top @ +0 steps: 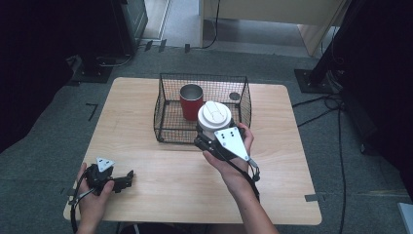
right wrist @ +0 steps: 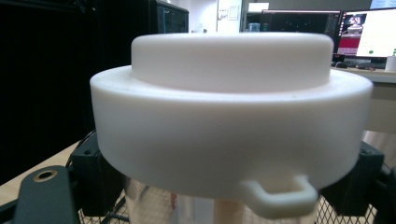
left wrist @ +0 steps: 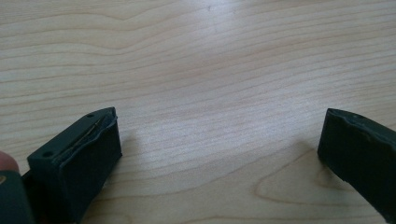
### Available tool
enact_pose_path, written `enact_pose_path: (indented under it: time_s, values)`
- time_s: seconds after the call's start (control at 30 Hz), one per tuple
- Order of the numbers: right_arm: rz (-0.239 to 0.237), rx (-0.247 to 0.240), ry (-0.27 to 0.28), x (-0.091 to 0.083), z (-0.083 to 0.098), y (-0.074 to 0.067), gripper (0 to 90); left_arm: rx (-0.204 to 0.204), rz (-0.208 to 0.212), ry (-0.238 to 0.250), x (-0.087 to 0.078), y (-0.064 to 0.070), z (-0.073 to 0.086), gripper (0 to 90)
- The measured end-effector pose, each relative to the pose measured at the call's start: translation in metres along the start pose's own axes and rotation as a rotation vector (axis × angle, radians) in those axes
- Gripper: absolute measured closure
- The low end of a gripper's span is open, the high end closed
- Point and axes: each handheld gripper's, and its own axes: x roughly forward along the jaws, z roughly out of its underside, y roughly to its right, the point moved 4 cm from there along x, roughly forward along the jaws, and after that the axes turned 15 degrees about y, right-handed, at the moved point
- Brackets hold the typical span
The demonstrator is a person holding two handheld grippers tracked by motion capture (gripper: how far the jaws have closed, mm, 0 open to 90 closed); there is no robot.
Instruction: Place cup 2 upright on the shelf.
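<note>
Right hand-held gripper (top: 213, 132) is pinching a clear cup with a white lid (top: 214, 114), jaws clamped on either side of the cup body just under the lid rim, as the right gripper view shows: black jaws flanking the lid (right wrist: 229, 116) left and right. Cup is standing upright, long axis vertical, lid on top, held above the near edge of the black wire basket (top: 168, 105). Whether the cup bottom is inside the basket or just above its near wall, cannot tell.

Key relation: the basket interior is lying forward of the right hand-held gripper, away from the person. A red tumbler (top: 191, 101) is already standing upright inside the basket, just left of and behind the held cup, so the free floor space is lying forward and to the right. Likely next move is forward and down, keeping the cup vertical and off the tumbler.

Left hand-held gripper (top: 116, 180) is resting on the tabletop (top: 146, 165) at the near left corner, well apart from the basket, jaws spread wide over bare wood with nothing between them. Right hand is clearly the nearer one.
</note>
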Motion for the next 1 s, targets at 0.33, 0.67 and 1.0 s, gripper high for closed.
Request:
enact_pose_path:
  time_s: [0.33, 0.67, 1.0]
  values:
    - [0.037, 0.013, 0.062, 0.018, -0.011, 0.006, 15.7, 0.000, 0.000, 0.000, 0.000, 0.000, 0.000, 0.0]
    - [0.059, 0.008, 0.098, 0.035, -0.017, 0.017, 15.7, 0.000, 0.000, 0.000, 0.000, 0.000, 0.000, 0.0]
    - [0.110, -0.012, 0.128, 0.055, -0.016, 0.025, 15.7, 0.000, 0.000, 0.001, 0.000, 0.000, 0.000, 0.0]
